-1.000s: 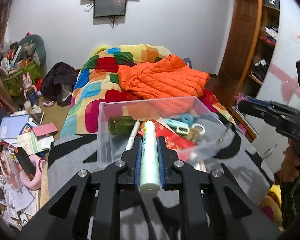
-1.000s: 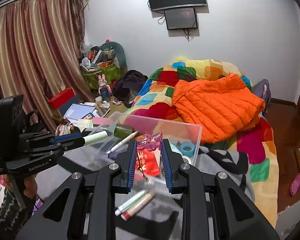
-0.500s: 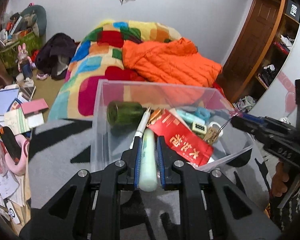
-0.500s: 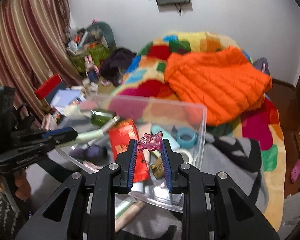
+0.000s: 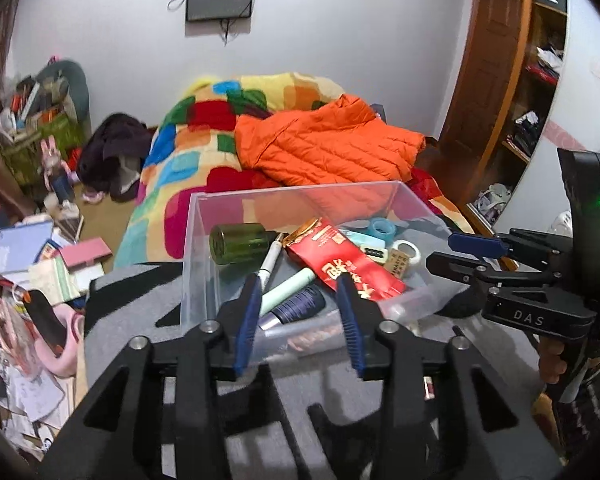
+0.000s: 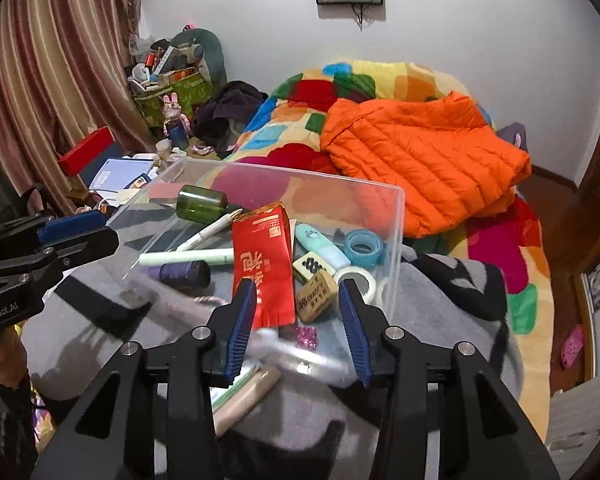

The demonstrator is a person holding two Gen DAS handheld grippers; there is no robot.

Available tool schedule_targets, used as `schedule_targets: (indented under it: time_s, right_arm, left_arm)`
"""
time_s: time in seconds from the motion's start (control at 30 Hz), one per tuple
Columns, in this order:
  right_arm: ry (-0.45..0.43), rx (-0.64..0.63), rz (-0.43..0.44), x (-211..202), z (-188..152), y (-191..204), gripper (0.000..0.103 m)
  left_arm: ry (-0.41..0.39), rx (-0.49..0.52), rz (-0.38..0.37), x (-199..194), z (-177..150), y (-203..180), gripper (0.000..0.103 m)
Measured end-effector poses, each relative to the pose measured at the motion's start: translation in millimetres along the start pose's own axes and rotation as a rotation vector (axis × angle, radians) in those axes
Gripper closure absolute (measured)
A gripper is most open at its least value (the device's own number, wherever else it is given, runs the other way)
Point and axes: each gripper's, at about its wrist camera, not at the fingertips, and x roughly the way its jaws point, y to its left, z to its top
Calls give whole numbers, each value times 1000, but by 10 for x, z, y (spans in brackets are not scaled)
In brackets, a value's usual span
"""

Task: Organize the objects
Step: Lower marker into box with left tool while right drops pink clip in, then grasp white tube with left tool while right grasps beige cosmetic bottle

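A clear plastic box stands on a grey and black blanket. My left gripper is open and empty over the box's near edge. The pale green tube lies inside, beside a purple spool, a white pen and a green jar. My right gripper is open and empty above the box. The pink clip lies in the box just below it, near a red packet and a wooden block.
Tape rolls and a mahjong tile also lie in the box. Two tubes lie on the blanket outside it. An orange jacket lies on the bed behind. Clutter covers the floor at left.
Both grippers opened. The pale green tube dropped from my left gripper into the box, and the pink clip dropped from my right gripper into it.
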Motion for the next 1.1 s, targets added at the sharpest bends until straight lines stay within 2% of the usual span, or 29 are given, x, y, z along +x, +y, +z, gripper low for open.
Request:
schedule_targets:
  time_s: [0.1, 0.17, 0.2, 0.43, 0.7, 0.77, 0.9, 1.03, 1.07, 1.1]
  right_arm:
    - [-12, -10, -5, -135, -144, 64, 62]
    - [-6, -14, -4, -173, -261, 111, 60]
    - [-3, -17, -12, -189, -342, 146, 56]
    - [97, 14, 11, 40, -678, 226, 56]
    - [155, 59, 68, 249, -771, 254, 55]
    - [146, 25, 32, 242, -791, 302, 60]
    - [136, 34, 10, 200, -824, 239, 87]
    - [122, 63, 29, 140, -852, 100, 89]
    - [118, 60, 23, 122, -864, 87, 89]
    - [115, 60, 21, 96, -879, 69, 89]
  left_arm:
    - [-17, 21, -9, -108, -70, -84, 51]
    - [-16, 28, -13, -142, -132, -121, 49]
    - [-11, 31, -17, -151, -167, -137, 49]
    - [52, 54, -4, -95, -470, -222, 49]
    - [153, 40, -39, 165, -697, -292, 49]
    - [165, 34, -58, 209, -708, -319, 49]
    - [197, 51, -91, 341, -698, -437, 49]
    - [226, 86, -113, 471, -676, -585, 49]
    - [234, 95, -113, 510, -672, -623, 52]
    - [246, 105, -114, 556, -672, -661, 60]
